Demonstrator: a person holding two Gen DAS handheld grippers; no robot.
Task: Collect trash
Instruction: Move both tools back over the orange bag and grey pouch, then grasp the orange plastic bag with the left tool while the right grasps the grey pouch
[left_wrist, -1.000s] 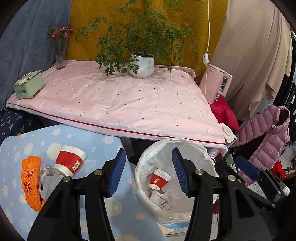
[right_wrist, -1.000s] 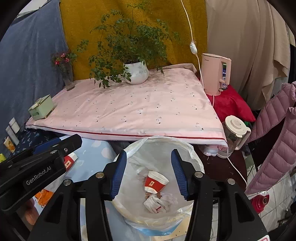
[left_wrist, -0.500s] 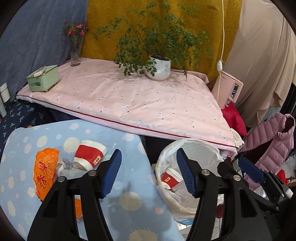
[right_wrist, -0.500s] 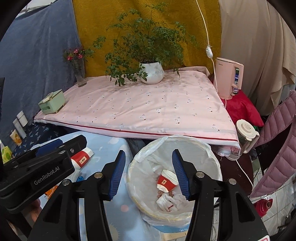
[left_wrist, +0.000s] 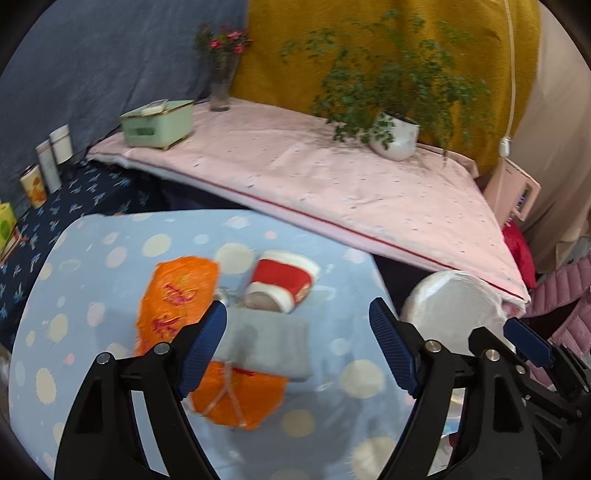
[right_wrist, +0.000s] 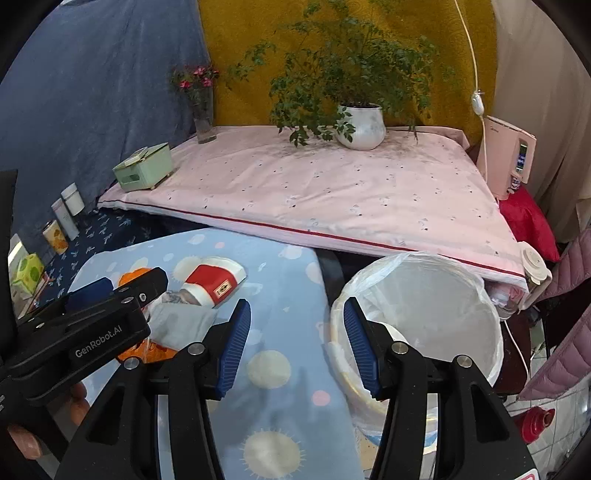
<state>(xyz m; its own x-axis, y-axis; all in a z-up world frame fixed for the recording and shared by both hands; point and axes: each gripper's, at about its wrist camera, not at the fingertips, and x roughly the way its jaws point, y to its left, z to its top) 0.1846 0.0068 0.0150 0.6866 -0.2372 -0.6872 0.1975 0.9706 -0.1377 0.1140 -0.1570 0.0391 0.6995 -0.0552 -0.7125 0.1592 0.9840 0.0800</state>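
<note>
On the blue dotted tabletop (left_wrist: 110, 266) lies a heap of trash: a red paper cup (left_wrist: 284, 280) on its side, an orange wrapper (left_wrist: 177, 306) and a crumpled grey tissue (left_wrist: 266, 343). My left gripper (left_wrist: 297, 347) hovers over the tissue with its jaws opening, and nothing is pressed between them. The white-lined bin (right_wrist: 424, 314) stands to the right of the table. My right gripper (right_wrist: 297, 350) is open with nothing in it, straddling the table edge and the bin rim. In the right wrist view the left gripper (right_wrist: 122, 291) covers part of the heap beside the cup (right_wrist: 214, 282).
Behind is a pink-covered table (right_wrist: 332, 192) with a potted plant (right_wrist: 360, 125), a green box (right_wrist: 144, 168) and a flower vase (right_wrist: 203, 118). Cans (left_wrist: 35, 184) line the dark blue cloth at the left. A pink appliance (right_wrist: 506, 158), a kettle and a pink jacket crowd the right.
Both grippers have swung left, from over the bin to over the blue table. The left jaws have widened. The trash heap now lies right under the left gripper.
</note>
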